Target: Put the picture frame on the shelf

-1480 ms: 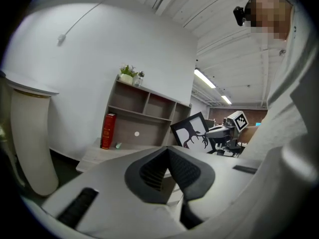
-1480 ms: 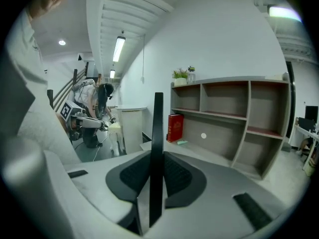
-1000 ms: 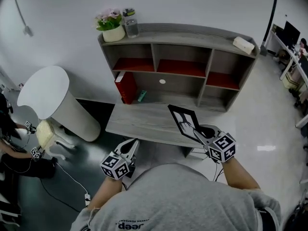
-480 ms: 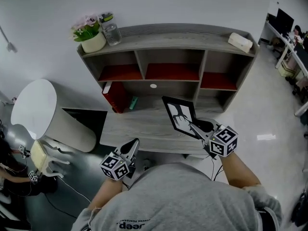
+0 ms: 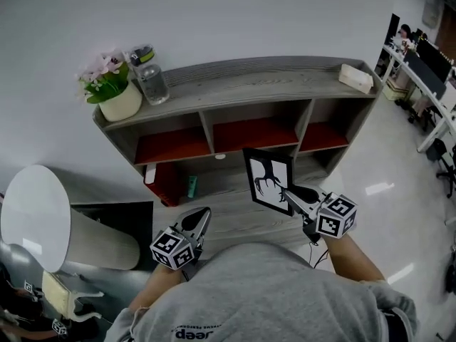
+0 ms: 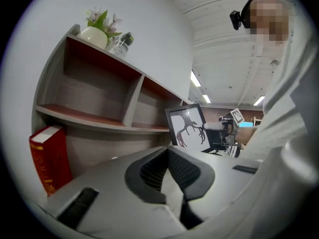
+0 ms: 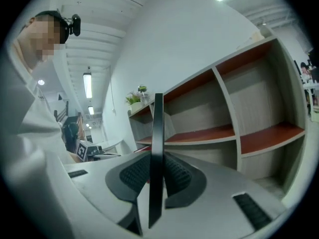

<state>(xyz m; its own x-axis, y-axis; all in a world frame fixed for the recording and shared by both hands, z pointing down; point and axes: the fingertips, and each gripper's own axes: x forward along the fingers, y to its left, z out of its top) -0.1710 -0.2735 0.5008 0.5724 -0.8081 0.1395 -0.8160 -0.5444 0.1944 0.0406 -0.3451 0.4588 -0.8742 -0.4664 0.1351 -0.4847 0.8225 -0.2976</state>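
Between the jaws of the right gripper (image 7: pixel 155 178) stands the picture frame (image 7: pixel 157 133), edge-on to that camera. The pads are pressed on its front and back, close to one side edge. We judge the grip is chosen so that the frame's bottom edge stays free to meet a board, with the antler print facing outward. Ahead of those jaws open the red-floored compartments of the shelf (image 5: pixel 235 84), still well apart from the frame. From the head view the frame seems to hang before the middle compartment, though the steep angle leaves us unsure of its depth.

Our left gripper (image 5: pixel 199 218) has its jaws together with nothing between them. It sits low, off to the left of the frame (idle, we think, and kept clear of the carrying arm). Beyond its tips we see the red book (image 6: pixel 50 158) standing under the left compartment.

Against a second ago, the frame no longer leans back low over the desk board (image 5: pixel 235 223); it has risen and come upright, nearer the compartments. The right jaws' hold has not changed, and the left gripper has barely shifted.
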